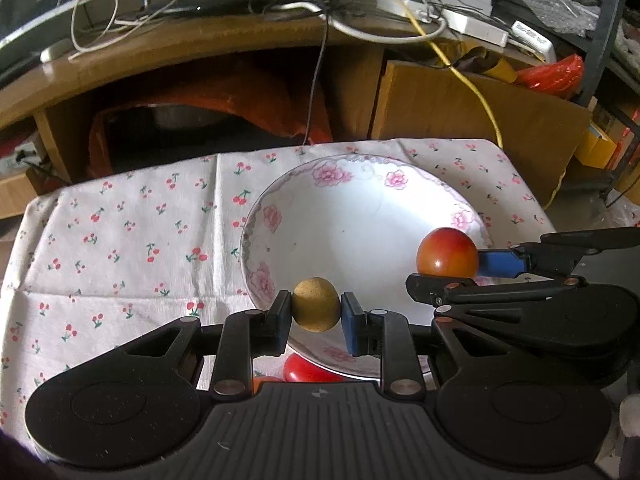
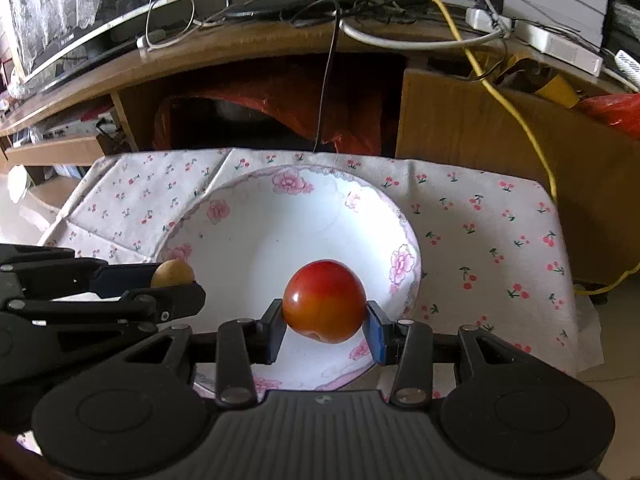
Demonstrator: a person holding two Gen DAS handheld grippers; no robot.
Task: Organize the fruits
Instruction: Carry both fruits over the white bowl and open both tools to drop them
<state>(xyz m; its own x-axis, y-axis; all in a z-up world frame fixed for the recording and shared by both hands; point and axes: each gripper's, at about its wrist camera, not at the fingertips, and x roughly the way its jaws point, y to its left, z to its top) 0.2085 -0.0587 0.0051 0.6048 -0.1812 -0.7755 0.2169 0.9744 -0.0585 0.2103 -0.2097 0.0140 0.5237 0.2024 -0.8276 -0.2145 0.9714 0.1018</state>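
My left gripper [image 1: 316,312] is shut on a small tan-brown fruit [image 1: 316,305] and holds it above the near rim of a white bowl with pink flowers [image 1: 332,176]. My right gripper [image 2: 325,322] is shut on a red-orange fruit [image 2: 324,301] above the same bowl [image 2: 224,216]. The right gripper with its fruit [image 1: 447,258] also shows at the right of the left wrist view. The left gripper with the tan fruit [image 2: 173,273] shows at the left of the right wrist view. The bowl holds nothing.
The bowl stands on a white cloth with a cherry print [image 1: 132,240] [image 2: 492,240]. Another red fruit [image 1: 308,370] and an orange one [image 1: 264,382] lie under my left gripper, partly hidden. A wooden desk [image 1: 200,40] with cables and a cardboard box [image 1: 460,112] stand behind.
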